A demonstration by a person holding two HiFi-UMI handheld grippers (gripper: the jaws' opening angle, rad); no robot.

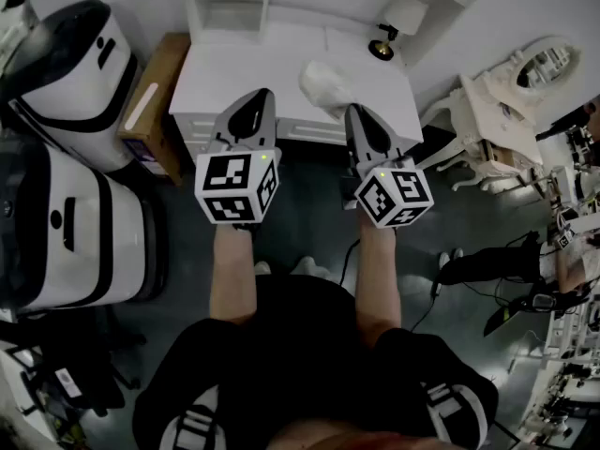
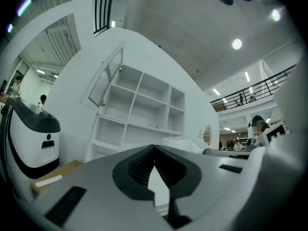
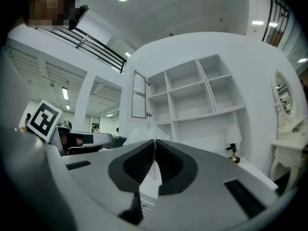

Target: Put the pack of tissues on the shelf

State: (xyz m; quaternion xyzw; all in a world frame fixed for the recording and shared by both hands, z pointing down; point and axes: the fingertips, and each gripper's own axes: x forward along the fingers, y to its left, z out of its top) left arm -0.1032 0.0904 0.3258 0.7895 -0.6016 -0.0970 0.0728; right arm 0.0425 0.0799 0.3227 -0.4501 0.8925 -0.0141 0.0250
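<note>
The pack of tissues [image 1: 326,84], a crumpled white plastic bundle, lies on the white desk [image 1: 244,68] below the white shelf unit [image 1: 230,3]. Both grippers are held side by side at the desk's near edge. My left gripper [image 1: 257,98] is shut and empty, its tip left of the pack. My right gripper [image 1: 358,112] is shut and empty, just short of the pack's near right side. In the left gripper view the closed jaws [image 2: 154,149] point at the shelf [image 2: 139,109], with the pack [image 2: 185,142] to the right. In the right gripper view the pack [image 3: 138,133] shows behind the closed jaws [image 3: 155,142].
A small lamp [image 1: 384,43] stands at the desk's back right. A cardboard box [image 1: 155,97] leans at the desk's left, beside two large white-and-black machines [image 1: 66,73]. A white vanity with a mirror [image 1: 530,73] stands to the right. Cables lie on the dark floor [image 1: 469,223].
</note>
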